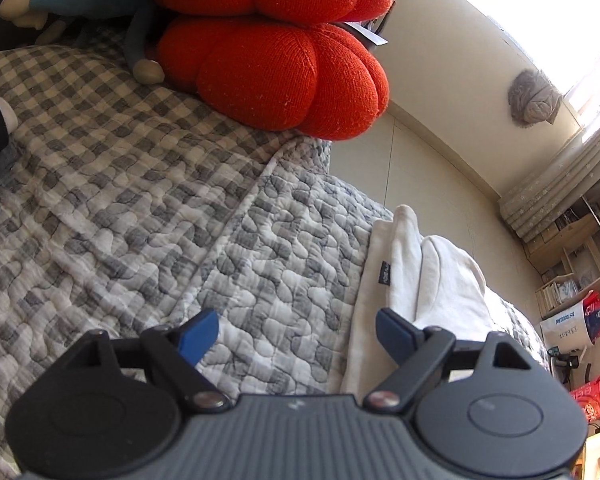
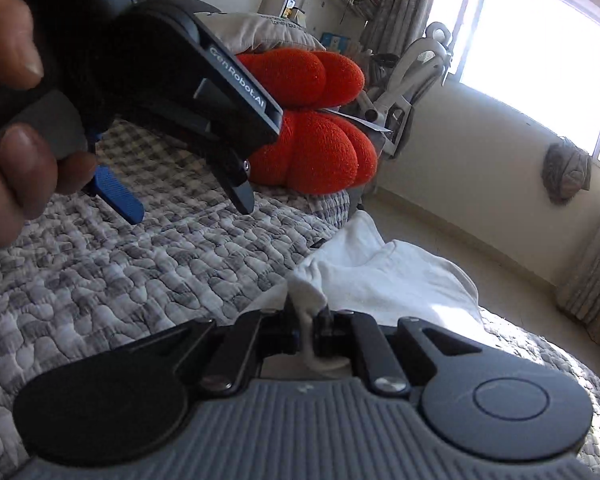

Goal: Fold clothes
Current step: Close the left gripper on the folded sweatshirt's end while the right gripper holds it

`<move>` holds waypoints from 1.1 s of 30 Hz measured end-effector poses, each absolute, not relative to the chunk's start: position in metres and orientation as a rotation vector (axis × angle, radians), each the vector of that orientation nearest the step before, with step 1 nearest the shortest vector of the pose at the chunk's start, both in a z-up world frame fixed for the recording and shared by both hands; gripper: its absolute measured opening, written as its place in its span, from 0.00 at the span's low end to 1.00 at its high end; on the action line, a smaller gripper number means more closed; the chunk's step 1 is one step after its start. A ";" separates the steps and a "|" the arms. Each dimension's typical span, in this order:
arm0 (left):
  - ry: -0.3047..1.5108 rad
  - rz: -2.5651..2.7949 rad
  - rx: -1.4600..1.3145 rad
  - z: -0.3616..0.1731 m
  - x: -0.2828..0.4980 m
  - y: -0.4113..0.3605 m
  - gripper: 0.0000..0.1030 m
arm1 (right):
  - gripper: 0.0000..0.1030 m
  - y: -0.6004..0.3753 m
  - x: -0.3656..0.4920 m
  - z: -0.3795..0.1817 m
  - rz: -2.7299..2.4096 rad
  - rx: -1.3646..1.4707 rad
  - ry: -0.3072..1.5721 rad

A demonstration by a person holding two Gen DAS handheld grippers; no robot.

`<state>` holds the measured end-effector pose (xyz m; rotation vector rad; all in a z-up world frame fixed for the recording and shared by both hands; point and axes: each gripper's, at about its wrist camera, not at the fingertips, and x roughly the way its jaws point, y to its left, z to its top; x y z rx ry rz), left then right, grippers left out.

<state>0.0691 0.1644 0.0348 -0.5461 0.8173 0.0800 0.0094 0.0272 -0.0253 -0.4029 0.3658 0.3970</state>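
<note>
One white garment (image 2: 384, 276) is all the clothing I can see, and it lies bunched near the edge of the bed's grey checked quilt (image 1: 140, 208), toward the side where the floor shows. The right claw (image 2: 306, 334) is pressed together on a twisted corner of that cloth, which runs up between its pads. The left claw (image 1: 296, 334) is spread wide and holds nothing; it hangs above the quilt just beside the garment, and from the right wrist view it shows in a person's hand (image 2: 8, 152). I judge the folding barely begun: the fabric has soft overlapping lumps but no clean crease, no flat rectangle, so spreading it out, squaring it and making the folds all seem left to do. What kind of garment it is I cannot tell, since sleeves or legs are not distinguishable and its near part is cut off behind the claw bodies. Two red cushions (image 1: 276, 76) sit stacked at the far end, well apart from the work.
</note>
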 end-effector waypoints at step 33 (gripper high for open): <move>0.825 0.027 -0.475 0.027 0.050 0.091 0.69 | 0.29 -0.141 0.039 0.021 0.415 0.278 0.605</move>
